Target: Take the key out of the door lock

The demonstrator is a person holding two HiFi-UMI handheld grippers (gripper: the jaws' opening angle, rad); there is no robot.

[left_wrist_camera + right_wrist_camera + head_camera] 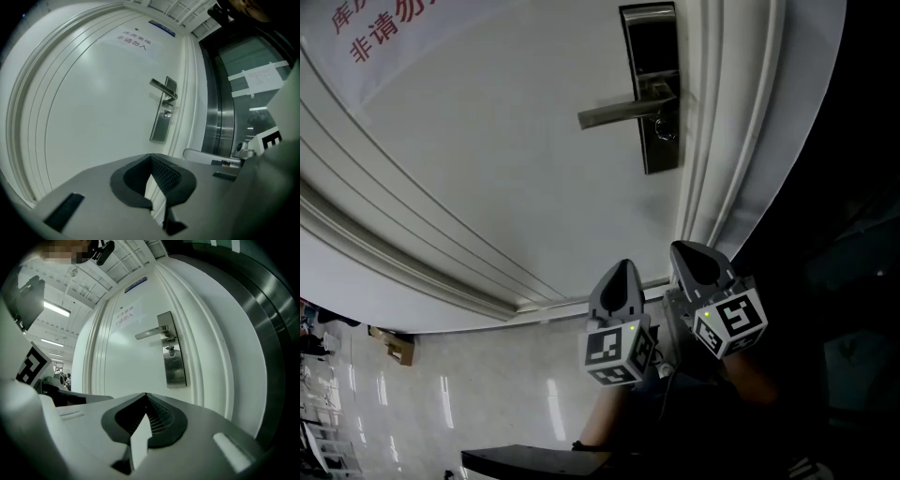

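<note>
Right hand-held gripper [694, 253] — closed, empty — well apart from key [664, 127] near door [487, 141] edge.

Brushed-metal lock plate [645, 52] and lever handle [623, 111] sit on a smooth, seemingly painted white door [487, 159].

The red-lettered white paper notice [380, 33] is cut off by the head view's top edge. The small silver key [664, 130] is too small to tell its shape.
</note>
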